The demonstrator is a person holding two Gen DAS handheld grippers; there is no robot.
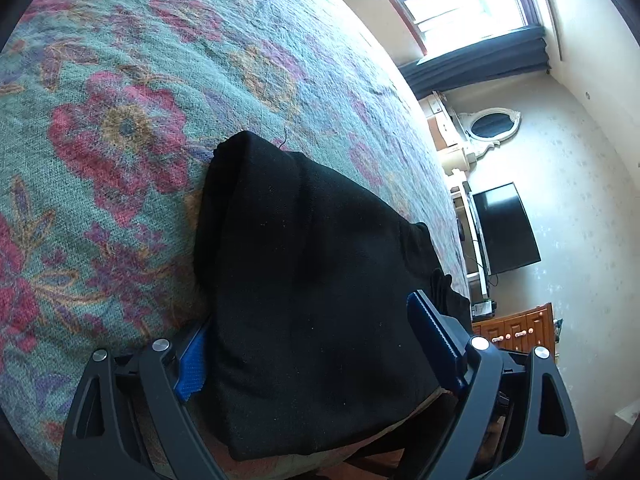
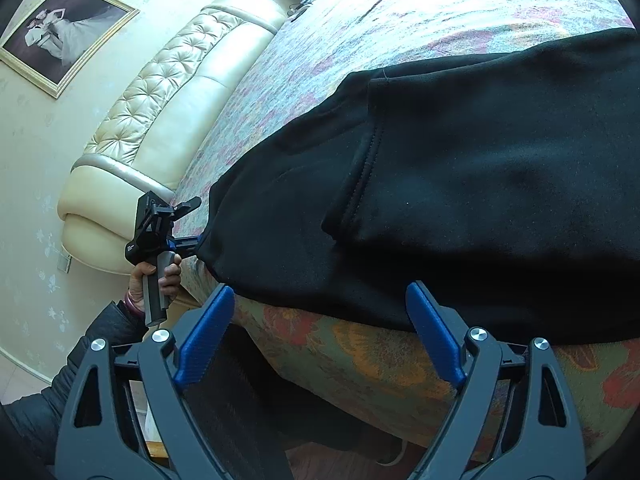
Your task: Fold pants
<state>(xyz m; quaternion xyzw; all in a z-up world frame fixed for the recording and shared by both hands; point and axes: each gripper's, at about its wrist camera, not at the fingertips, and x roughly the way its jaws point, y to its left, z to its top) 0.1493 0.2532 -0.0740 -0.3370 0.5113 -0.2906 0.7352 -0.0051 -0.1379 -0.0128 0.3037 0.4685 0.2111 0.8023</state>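
One big floral bed [image 1: 132, 92] carries the black pants [image 2: 480, 184], already doubled along its near edge. Looks like a mid-fold step: the left gripper [image 1: 316, 344] straddles the cloth, jaws wide; the right gripper [image 2: 320, 332] hovers wide and empty just short of the hem. Next both must pinch an edge. Only the right view shows the hand [image 2: 156, 276]

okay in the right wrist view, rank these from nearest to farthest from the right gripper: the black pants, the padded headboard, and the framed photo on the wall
1. Black pants: nearest, on the bed edge just ahead of the open right gripper.
2. Padded headboard: farther, up and to the left, past the pants.
3. Framed photo: farthest, on the wall at upper left, beyond the headboard.
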